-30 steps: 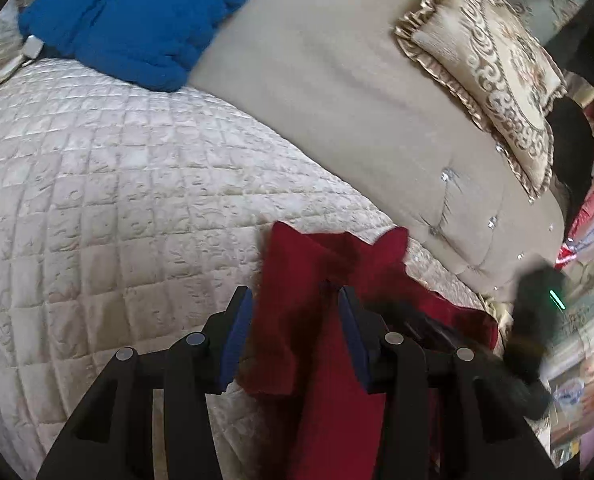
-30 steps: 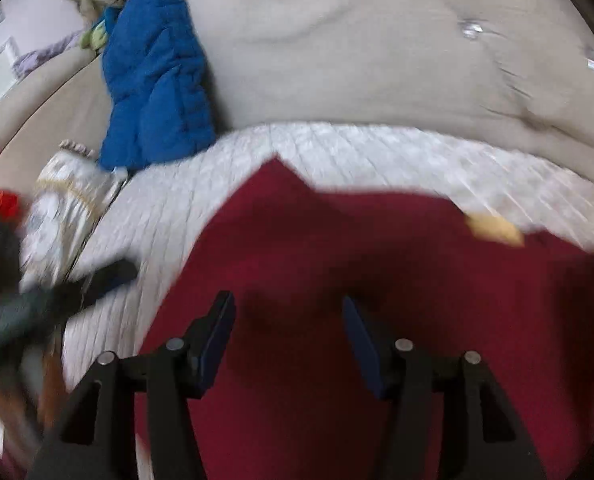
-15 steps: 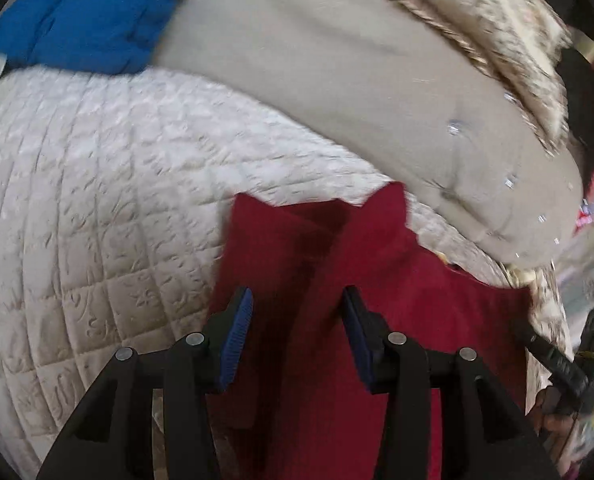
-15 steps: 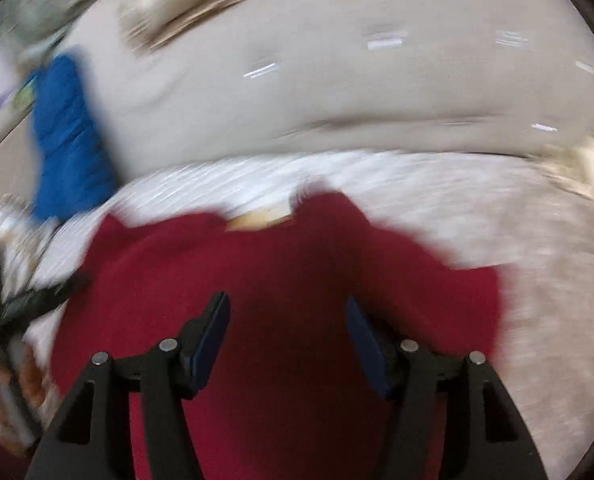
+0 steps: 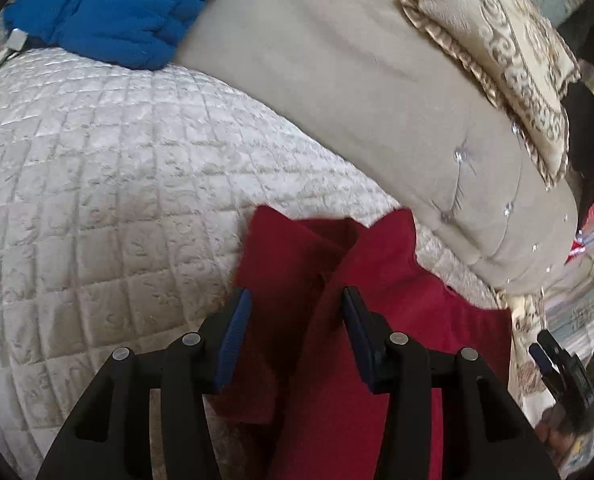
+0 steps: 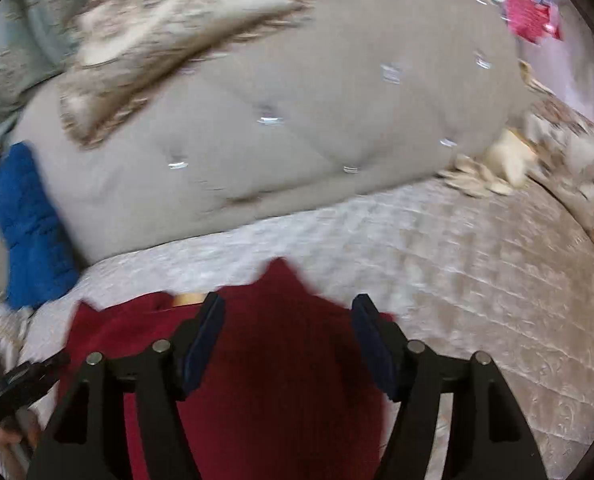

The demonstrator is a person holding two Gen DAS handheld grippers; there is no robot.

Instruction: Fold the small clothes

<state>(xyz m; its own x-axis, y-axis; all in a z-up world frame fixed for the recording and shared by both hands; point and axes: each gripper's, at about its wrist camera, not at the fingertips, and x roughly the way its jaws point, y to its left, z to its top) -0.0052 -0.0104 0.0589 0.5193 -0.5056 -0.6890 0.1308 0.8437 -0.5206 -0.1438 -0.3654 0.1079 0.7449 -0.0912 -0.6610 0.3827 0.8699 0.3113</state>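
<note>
The red garment (image 5: 377, 320) lies on the quilt (image 5: 117, 200) of what looks like a sofa or bed, its far edge close to the tufted beige cushion (image 5: 357, 100), collar points toward that cushion. Both tongs are released, jaws apart with cloth showing between them and nothing pinched: the left tongs (image 5: 295, 328) hang over the collar side where a flap overlaps, and the right tongs (image 6: 287, 332) sit over the opposite part, near a peaked corner. The step in hand looks like laying the piece flat before the first fold. To do it well, each pair should take one layer only at an outer edge, draw the cloth taut sideways so the overlapped flap at the collar opens out, then bring one side over to meet the other with edges lined up; pinching at the doubled flap would likely lock in a crease. Much is uncertain. The near part of the garment is cut off under the tongs in both views, so its hem, sleeves and whole outline cannot be read. The right view is blurred, and a pale patch at the neckline there may be a label. Whether either pair touches the cloth cannot be told. A blue jacket (image 5: 109, 8) and a patterned pillow (image 5: 505, 64) lie well apart.
</note>
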